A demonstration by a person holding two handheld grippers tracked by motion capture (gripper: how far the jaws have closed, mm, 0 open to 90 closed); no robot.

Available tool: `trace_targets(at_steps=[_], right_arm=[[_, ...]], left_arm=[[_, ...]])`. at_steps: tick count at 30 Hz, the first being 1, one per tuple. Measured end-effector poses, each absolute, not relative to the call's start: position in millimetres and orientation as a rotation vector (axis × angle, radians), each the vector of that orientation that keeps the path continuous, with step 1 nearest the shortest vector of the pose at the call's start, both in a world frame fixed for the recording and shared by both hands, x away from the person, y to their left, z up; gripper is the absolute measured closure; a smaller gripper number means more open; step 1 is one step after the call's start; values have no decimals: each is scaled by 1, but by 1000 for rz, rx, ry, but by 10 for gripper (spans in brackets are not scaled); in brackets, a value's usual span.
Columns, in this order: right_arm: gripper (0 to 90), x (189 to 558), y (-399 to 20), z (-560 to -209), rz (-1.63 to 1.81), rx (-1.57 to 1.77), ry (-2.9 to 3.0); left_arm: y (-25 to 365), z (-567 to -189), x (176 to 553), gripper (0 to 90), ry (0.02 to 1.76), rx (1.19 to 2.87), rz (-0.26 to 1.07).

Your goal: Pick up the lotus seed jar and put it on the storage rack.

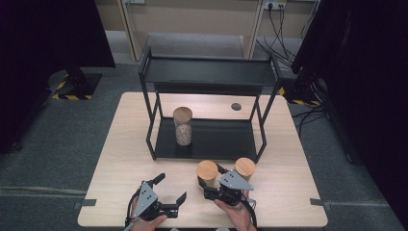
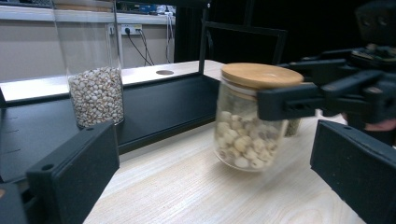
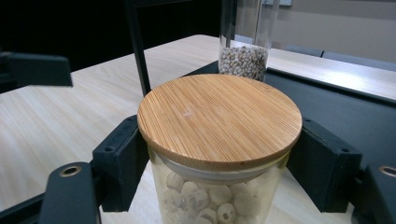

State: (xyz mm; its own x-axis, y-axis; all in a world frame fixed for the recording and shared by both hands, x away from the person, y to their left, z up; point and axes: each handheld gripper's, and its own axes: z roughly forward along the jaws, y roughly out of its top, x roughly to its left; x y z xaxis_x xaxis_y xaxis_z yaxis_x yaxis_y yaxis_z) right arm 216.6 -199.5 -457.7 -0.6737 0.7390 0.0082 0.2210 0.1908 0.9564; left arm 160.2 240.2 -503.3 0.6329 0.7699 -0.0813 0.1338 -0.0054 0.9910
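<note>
High view: right gripper (image 1: 210,185) clamps the near jar (image 1: 207,173) at the table's (image 1: 288,192) front, just ahead of the rack (image 1: 207,139). A second short jar (image 1: 245,168) stands just to its right, close by. A tall jar (image 1: 183,126) stands on the rack's lower shelf. Left gripper (image 1: 169,188) rests near the front edge, jaws spread, nothing in them.

Left gripper view: its two jaws stand wide apart with only bare table between. Jar (image 2: 245,119) looks tilted and blurred (probably lifted off the wood), the right gripper's jaws (image 2: 327,95) pinching it just under the bamboo lid.

Right gripper view: jaws closed on the glass neck at either side, directly below the lid (image 3: 219,119); white seeds show inside.

Risks, as judged: grip sits high on smooth glass, so the jar could slip or swing. The lid may ride up if the jaws catch it. Carrying it toward the lower shelf, it could knock the rack's front rail, or nudge the neighbouring jar.
</note>
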Motion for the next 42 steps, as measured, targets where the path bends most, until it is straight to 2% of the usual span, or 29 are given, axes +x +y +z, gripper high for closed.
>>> trace_targets(at_steps=[25,42], right_arm=[[254,269,-161,-432,1445,980,1935],[254,306,-136,-436,1342,1075,1876]], left_arm=[[241,-504,160,8,797,1518,585],[241,-504,160,8,795,1513,582]])
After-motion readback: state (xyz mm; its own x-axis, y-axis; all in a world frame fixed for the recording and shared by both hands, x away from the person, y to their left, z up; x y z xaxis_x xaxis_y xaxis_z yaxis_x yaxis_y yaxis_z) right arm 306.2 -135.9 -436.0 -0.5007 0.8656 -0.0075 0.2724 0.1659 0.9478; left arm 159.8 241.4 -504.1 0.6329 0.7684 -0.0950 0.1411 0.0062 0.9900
